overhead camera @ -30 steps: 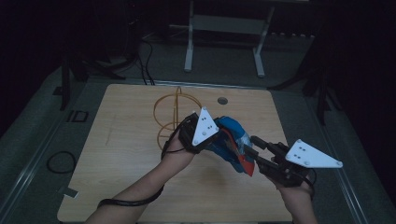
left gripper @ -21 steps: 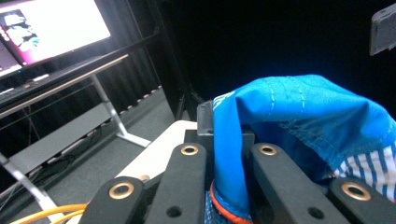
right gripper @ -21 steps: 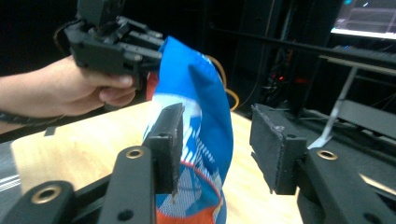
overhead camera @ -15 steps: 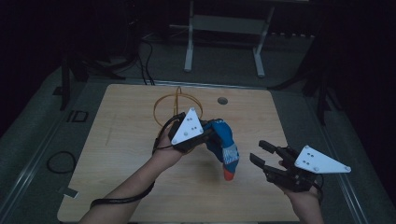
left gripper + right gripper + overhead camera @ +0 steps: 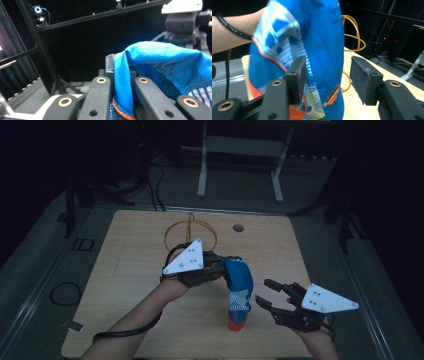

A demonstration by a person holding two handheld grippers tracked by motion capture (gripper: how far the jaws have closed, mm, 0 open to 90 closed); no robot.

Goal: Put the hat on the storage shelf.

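A blue cloth (image 5: 239,287) with white-striped and orange trim hangs over the wooden table (image 5: 125,285), its lower orange end near the surface. My left gripper (image 5: 222,266) is shut on the cloth's upper edge. In the left gripper view the cloth (image 5: 160,65) is pinched where the jaws meet, at my left gripper (image 5: 121,72), and drapes off to the right. My right gripper (image 5: 263,291) stands open just right of the hanging cloth, apart from it. In the right gripper view the cloth (image 5: 319,37) hangs close ahead of my right gripper (image 5: 329,75), whose pads are spread wide.
A yellow wire hoop (image 5: 190,232) stands on the table behind my left hand, also the yellow wire hoop (image 5: 354,32) past the cloth. A small round grommet (image 5: 238,227) sits near the far edge. A metal stand (image 5: 240,150) rises beyond the table.
My right gripper has drawn away from the cloth, back and to the right, with its jaws open. My left gripper shifted slightly left, and the cloth now hangs straight down.
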